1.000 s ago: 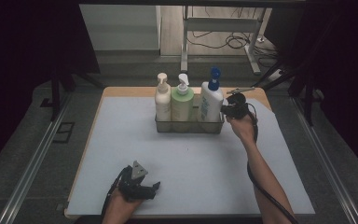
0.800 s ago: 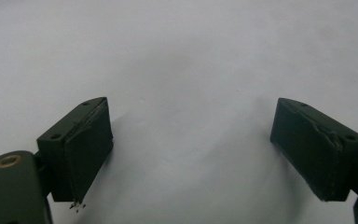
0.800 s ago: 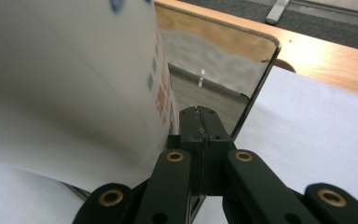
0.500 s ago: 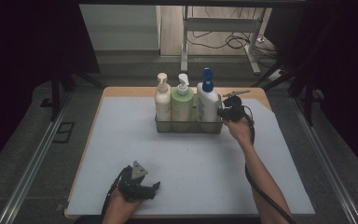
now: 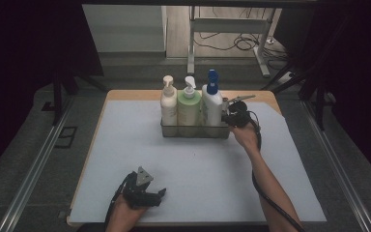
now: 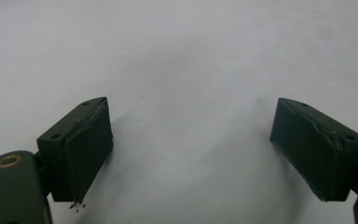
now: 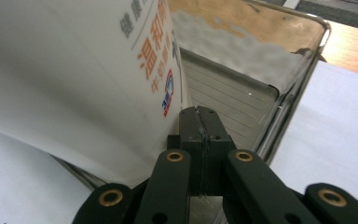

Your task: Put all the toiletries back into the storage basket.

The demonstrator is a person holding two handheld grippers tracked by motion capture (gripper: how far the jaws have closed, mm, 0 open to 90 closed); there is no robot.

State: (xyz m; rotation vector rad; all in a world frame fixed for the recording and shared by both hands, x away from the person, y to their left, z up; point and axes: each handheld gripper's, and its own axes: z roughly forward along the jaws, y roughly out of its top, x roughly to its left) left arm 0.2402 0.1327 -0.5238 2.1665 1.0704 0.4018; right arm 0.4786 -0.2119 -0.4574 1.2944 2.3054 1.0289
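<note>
Nearest to me, my left tongs (image 5: 150, 197) rested low at the front edge of the bench (image 5: 125, 145), on the pale sheet that covers it, and in the left gripper view (image 6: 191, 158) their two black jaws stood wide apart with nothing but that bare sheet between them. Farther out and to the right, my right forearm reached across the sheet to the right tongs (image 5: 229, 117), which sat at the right end of the metal caddy (image 5: 195, 131). In the right gripper view (image 7: 200, 122) those jaws were pressed flat together, closed on nothing, with their tip just at the foot of the white bottle with the blue pump (image 7: 74, 70) and in front of the caddy's shiny wall (image 7: 279, 116); I could not tell whether the tip actually touched the bottle. That bottle (image 5: 212, 101) stood upright in the right-hand place of the caddy, with orange print running down its side. Beside it in the middle stood the green bottle (image 5: 189, 106), and at the left end the cream bottle (image 5: 168, 104), all three upright in a row and close together. The caddy sat toward the far side of the bench, well apart from my left tongs. Beyond the bench lay a grey floor with cables (image 5: 244, 43) and a metal stand (image 5: 193, 29).
</note>
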